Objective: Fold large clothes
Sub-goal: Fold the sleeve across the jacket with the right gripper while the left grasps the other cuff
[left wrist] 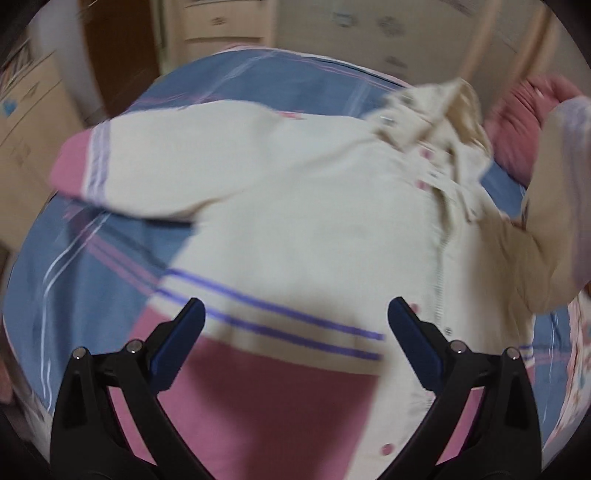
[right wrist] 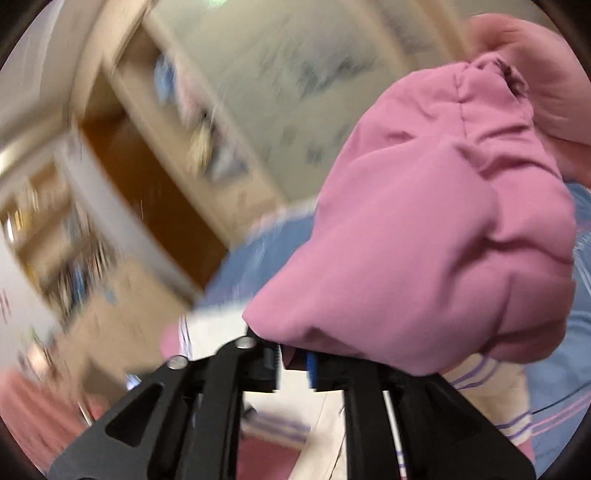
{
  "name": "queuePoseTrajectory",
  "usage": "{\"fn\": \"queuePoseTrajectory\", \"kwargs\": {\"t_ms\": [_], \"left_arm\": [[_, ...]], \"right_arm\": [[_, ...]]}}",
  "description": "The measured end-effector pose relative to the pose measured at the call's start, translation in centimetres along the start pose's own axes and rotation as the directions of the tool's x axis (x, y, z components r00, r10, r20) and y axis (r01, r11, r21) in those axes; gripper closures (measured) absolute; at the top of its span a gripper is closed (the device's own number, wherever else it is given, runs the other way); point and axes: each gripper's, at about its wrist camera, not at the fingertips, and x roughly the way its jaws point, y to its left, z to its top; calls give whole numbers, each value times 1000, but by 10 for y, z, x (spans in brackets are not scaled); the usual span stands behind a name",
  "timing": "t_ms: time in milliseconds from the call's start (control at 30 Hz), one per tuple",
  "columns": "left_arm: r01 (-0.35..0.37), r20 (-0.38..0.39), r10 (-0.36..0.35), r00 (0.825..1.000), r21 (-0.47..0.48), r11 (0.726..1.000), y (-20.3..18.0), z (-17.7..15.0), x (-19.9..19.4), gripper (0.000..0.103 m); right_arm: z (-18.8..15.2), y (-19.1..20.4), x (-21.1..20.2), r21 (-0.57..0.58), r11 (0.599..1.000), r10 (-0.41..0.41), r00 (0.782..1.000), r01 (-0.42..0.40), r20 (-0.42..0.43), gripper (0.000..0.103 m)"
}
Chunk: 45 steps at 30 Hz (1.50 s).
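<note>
A large cream jacket (left wrist: 303, 206) with a pink hem, pink cuffs and purple stripes lies spread on a blue plaid bedsheet (left wrist: 96, 266). Its left sleeve (left wrist: 122, 158) stretches out to the left. My left gripper (left wrist: 295, 317) is open and empty, hovering over the pink hem (left wrist: 266, 398). My right gripper (right wrist: 293, 363) is shut on the pink cuff (right wrist: 424, 236) of the right sleeve and holds it lifted off the bed. That lifted sleeve also shows in the left wrist view (left wrist: 546, 206) at the far right.
The bed is ringed by wooden drawers (left wrist: 221, 22) and a wardrobe (left wrist: 26, 122) at the back and left. A brown door (right wrist: 147, 173) and shelves (right wrist: 70, 240) show in the blurred right wrist view. A pink cloth (left wrist: 517, 122) lies by the jacket's collar.
</note>
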Motion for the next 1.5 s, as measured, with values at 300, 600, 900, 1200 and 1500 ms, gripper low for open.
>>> {"fn": "queuePoseTrajectory", "kwargs": {"t_ms": [300,600,900,1200,1500], "left_arm": [[26,-36,-27,999,-29,999,25,4,6,3],[85,-77,-81,994,50,995,-23,29,64,14],[-5,-4,5,1000,73,997,-39,60,94,76],[-140,86,127,988,169,976,-51,75,106,73],[-148,96,135,986,151,977,-31,61,89,47]], "right_arm": [[-30,-25,-29,13,1000,19,999,-19,-27,9],[-58,-91,-31,171,976,-119,989,132,-84,9],[-80,-143,11,248,946,-161,968,206,-192,9],[-52,-155,49,286,946,-133,988,151,-79,27],[-59,-169,98,208,925,-271,937,317,-221,36]]}}
